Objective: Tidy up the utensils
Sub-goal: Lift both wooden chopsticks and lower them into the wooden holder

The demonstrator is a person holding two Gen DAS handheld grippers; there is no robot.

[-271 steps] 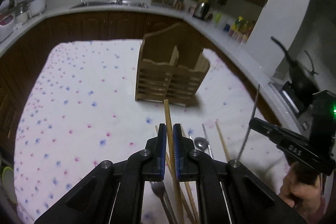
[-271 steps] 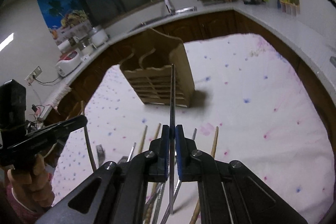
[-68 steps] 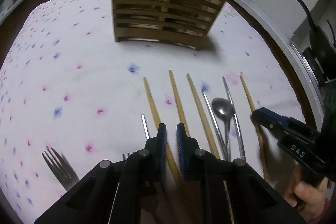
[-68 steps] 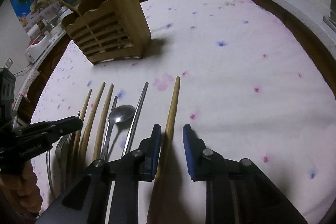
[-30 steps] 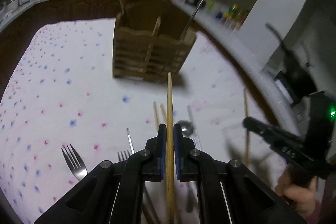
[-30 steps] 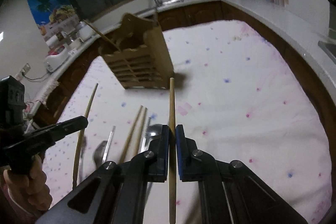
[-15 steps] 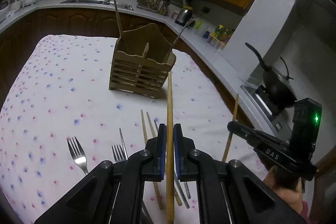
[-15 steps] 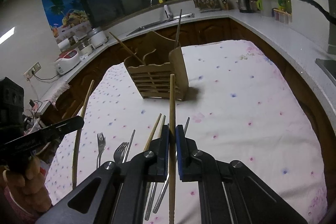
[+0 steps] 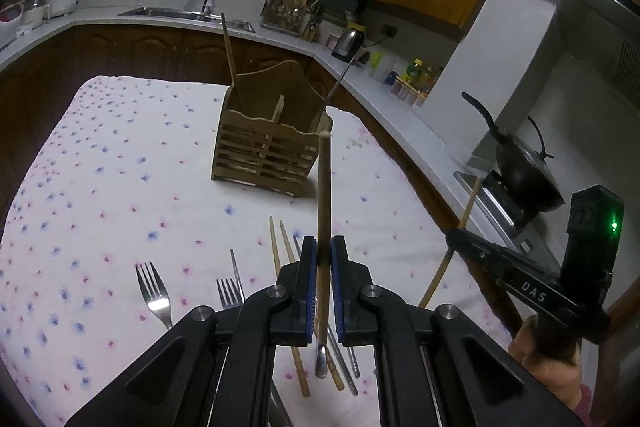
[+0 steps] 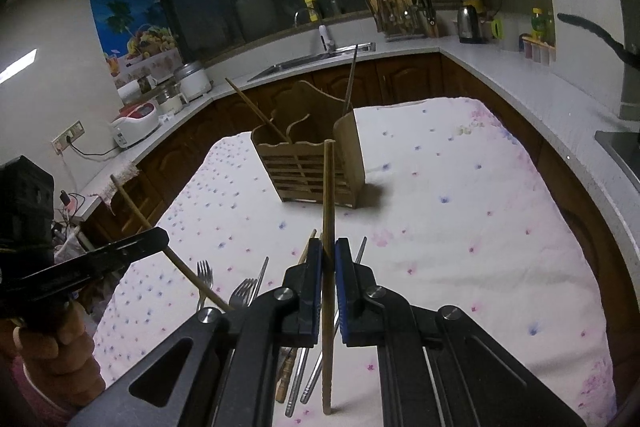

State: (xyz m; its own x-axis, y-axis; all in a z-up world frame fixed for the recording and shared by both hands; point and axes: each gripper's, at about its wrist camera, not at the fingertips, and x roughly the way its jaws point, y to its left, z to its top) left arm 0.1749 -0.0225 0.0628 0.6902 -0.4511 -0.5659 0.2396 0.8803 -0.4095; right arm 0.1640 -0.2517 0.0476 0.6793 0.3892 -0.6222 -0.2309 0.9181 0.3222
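Note:
A wooden utensil holder (image 9: 272,143) stands mid-table; it also shows in the right wrist view (image 10: 316,163). It holds one wooden chopstick (image 9: 230,59) and one metal chopstick (image 9: 340,79). My left gripper (image 9: 323,259) is shut on a wooden chopstick (image 9: 323,195), held upright above the table. My right gripper (image 10: 328,259) is shut on another wooden chopstick (image 10: 328,195), also upright. Two forks (image 9: 150,287), wooden chopsticks (image 9: 276,247) and metal utensils (image 10: 304,379) lie on the cloth below the grippers.
The table has a white cloth (image 9: 100,187) with small flowers. A kitchen counter (image 10: 520,83) with a sink (image 10: 312,61), kettle (image 10: 468,19) and rice cooker (image 10: 192,79) runs behind. A black pan (image 9: 520,171) sits on a stove at the right.
Both grippers have risen and drawn back a little with their chopsticks; the holder looks smaller and more of the kitchen shows. Each stays shut on its chopstick.

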